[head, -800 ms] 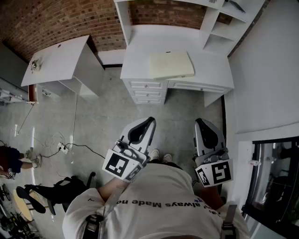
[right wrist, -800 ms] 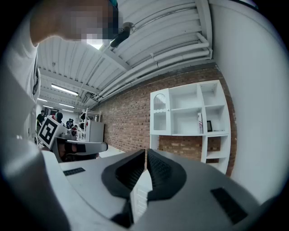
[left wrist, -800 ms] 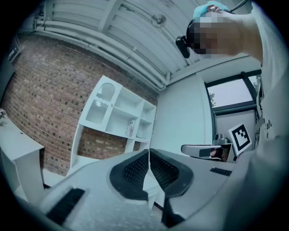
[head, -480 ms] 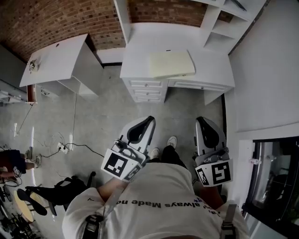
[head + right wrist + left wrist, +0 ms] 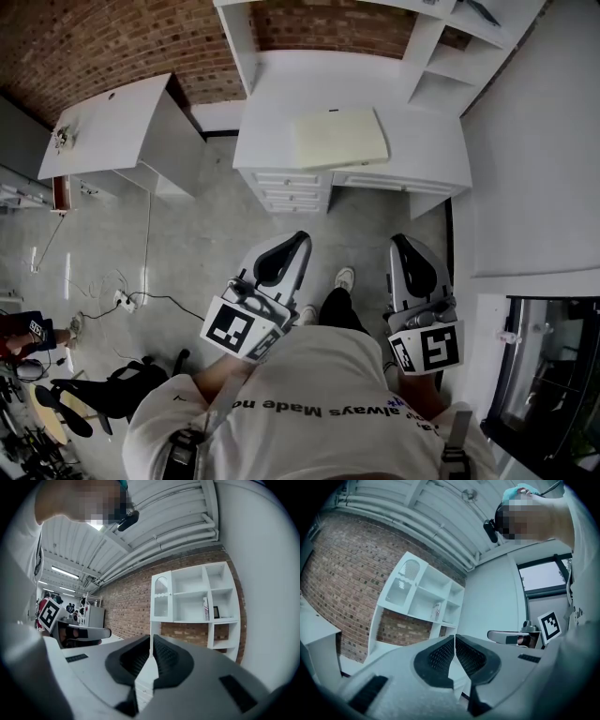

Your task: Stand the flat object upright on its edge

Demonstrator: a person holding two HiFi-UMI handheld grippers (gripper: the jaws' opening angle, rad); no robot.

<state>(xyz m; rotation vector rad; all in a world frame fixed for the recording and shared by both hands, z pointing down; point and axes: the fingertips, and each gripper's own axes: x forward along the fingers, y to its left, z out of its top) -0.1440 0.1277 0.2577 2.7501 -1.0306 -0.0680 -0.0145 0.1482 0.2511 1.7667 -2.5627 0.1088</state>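
Flat object [image 5: 339, 137]: a pale yellow rectangular sheet lying face-down on the white surface [image 5: 281, 103]. It sits ahead of both tools and roughly between their lines, well apart from either, with open floor [image 5: 216, 234] between. Its near edge lies close to the front rim of the surface, above the drawers [image 5: 295, 183].

Tool state:
- The left tool [image 5: 454, 639] is fully closed, pad against pad, with nothing between the pads.
- The right tool [image 5: 151, 638] is also fully closed and empty.
- I am holding both level, pointed toward the surface.

Expected handling (my judgement):
- The object looks thin and light. At this range I cannot tell whether it is a rigid board or a softer pad, so I would treat it as able to flex.
- Lying flat, it offers the jaws no face to close on from above.
- The painted surface is probably smooth, so the lower edge may skate once the sheet is tilted.

Recommended hold:
1. Open one tool and take the near long edge at its middle, where the sheet meets the rim of the surface.
2. If that edge does not overhang, draw the sheet toward me until it does.
3. Keep the second tool just beside the far edge as a stop while the sheet pivots up.
4. Grip lightly, since a thin sheet can bow or mark under a hard pinch.
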